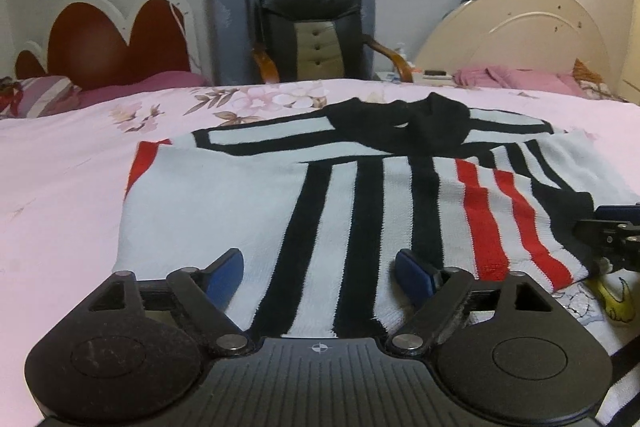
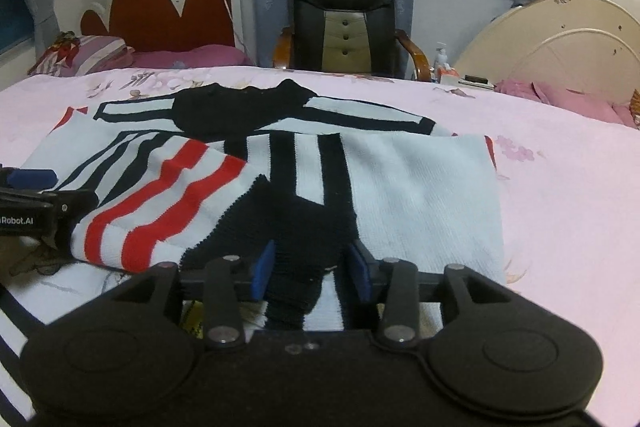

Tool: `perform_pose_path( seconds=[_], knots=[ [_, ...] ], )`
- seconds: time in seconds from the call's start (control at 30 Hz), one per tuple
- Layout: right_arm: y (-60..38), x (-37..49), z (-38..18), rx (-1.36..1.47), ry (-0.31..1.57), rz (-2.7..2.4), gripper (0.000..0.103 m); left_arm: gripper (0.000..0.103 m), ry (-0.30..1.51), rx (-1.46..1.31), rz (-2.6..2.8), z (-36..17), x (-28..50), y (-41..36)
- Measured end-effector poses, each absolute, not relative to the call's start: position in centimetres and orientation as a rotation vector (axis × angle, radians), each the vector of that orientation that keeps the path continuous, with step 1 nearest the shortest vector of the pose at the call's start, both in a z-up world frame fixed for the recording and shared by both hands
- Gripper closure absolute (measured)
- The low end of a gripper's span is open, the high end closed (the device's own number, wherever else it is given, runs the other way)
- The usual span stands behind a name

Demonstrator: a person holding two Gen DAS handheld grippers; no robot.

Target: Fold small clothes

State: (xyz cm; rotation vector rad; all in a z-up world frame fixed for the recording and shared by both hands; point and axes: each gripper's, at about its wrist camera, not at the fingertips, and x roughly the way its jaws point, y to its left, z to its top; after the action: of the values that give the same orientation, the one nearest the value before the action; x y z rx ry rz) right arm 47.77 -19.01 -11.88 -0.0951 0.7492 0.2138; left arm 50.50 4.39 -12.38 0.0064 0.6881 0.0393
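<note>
A white knit sweater [image 1: 224,195] with black and red stripes and a black collar [image 1: 400,123] lies flat on the pink bed. One sleeve [image 2: 168,195], red-striped with a black cuff [image 2: 304,227], is folded across its body. My left gripper [image 1: 320,273] hovers open over the sweater's near hem with nothing between its blue pads. My right gripper [image 2: 313,267] stands open, and the black cuff lies loose between its fingers. Each gripper shows at the edge of the other's view: the right gripper [image 1: 612,227] and the left gripper [image 2: 32,187].
The pink floral bedsheet [image 1: 60,187] spreads on all sides. Another garment with a yellow print [image 1: 616,303] and a black-and-white striped cloth [image 2: 12,327] lie at the near edge. A black office chair [image 1: 316,31], two headboards and pink pillows stand beyond the bed.
</note>
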Motion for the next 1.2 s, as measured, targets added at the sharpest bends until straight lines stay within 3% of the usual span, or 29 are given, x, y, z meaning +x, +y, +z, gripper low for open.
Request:
perform_pose_path(
  seconds=[0.47,0.6,0.8,1.2],
  knots=[
    [-18.8,47.5,-12.4,-0.133,0.734,0.214,0.060,0.004,0.698,0.014,0.082,-12.9,50.8,4.4],
    [-18.1,48.5,-11.5,-0.150,0.799,0.185,0.057,0.004,0.746,-0.004,0.101,-11.2,50.2,5.4],
    [-21.5,43.8,-7.8,0.039,0.760,0.191,0.052,0.004,0.696,0.038,0.081,-9.2,41.5,7.7],
    [-25.5,28.4,-7.6,0.042,0.843,0.134,0.052,0.004,0.740,-0.051,0.147,-9.5,24.8,11.1]
  ],
)
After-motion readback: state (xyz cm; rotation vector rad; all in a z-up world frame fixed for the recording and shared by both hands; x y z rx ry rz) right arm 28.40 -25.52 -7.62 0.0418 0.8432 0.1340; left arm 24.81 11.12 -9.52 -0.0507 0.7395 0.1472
